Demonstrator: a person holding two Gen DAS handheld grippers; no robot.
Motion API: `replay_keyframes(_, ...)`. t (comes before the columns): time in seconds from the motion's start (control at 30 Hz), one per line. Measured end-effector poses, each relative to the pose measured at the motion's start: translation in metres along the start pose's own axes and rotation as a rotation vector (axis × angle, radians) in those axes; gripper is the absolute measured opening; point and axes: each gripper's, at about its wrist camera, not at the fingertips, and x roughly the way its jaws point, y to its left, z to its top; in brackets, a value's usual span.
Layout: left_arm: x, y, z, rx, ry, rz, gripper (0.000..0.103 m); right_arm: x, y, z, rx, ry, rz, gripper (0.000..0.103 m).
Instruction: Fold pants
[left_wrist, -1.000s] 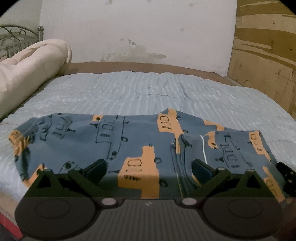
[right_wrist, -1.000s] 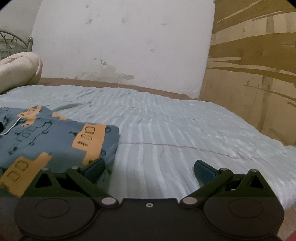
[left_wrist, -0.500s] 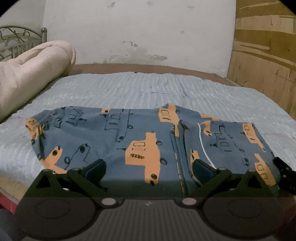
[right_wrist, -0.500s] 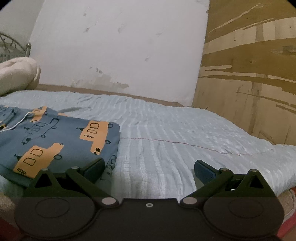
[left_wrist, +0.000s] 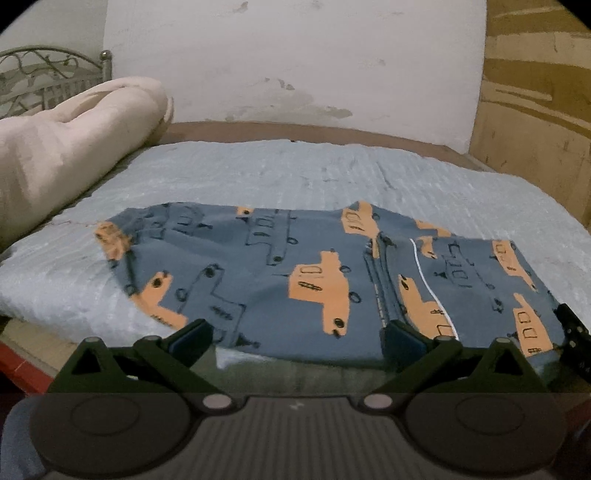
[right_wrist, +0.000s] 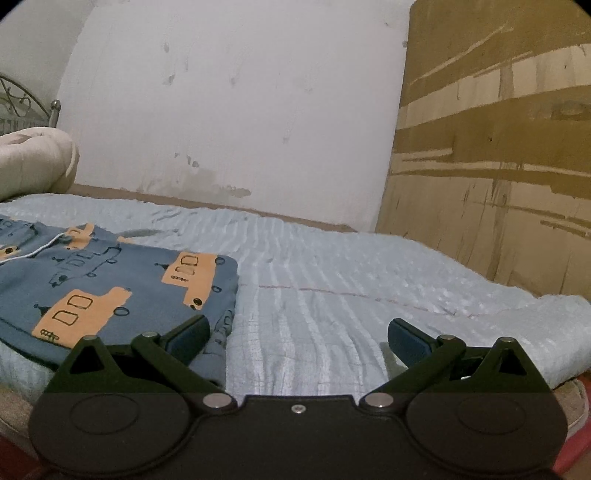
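Pants (left_wrist: 295, 280) in blue with orange vehicle prints lie across the lower middle of the left wrist frame, flat on the pale blue bedspread (left_wrist: 303, 173), one section already laid over at the right side with a white cord line showing. From the fingers outward: the left gripper (left_wrist: 295, 338) has its fingers spread wide and holds nothing, the pads hanging at the near hem without a clear sign of contact. The right gripper (right_wrist: 295, 338) is equally wide apart and empty; its left finger (right_wrist: 186, 338) sits at the folded corner in the lower left of its frame, the other over bare bedspread. The likely trouble, as I judge it, is a shallow pinch: closing on the top layer alone would peel the fold apart, and closing too deep would catch the bedspread and drag it along. The near hem lies close to the bed's edge, so a pull toward the camera could slide the stack off. A rolled cream blanket (left_wrist: 70, 144) at the upper left stands well apart.
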Motion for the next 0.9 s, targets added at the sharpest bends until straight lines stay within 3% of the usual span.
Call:
replay_keyframes(0.23,-0.025,0.030,0.010,-0.039,-0.026,0.041,0.102,-0.023,0.006,0.004,-0.034,-0.133,0.023,0.102)
replay_keyframes(0.43,-0.045,0.074,0.026,-0.035,-0.070,0.131,0.102,-0.036,0.013,0.008,-0.066,-0.202,0.070,0.102)
replay_keyframes(0.67,-0.039,0.113,0.030,-0.077,-0.074,0.190,0.102,-0.040,0.033,0.025,-0.064,-0.186,0.149,0.102)
replay_keyframes(0.9,-0.007,0.131,0.021,-0.167,-0.079,0.119,0.102,-0.029,0.083,0.045,-0.081,-0.128,0.310,0.102)
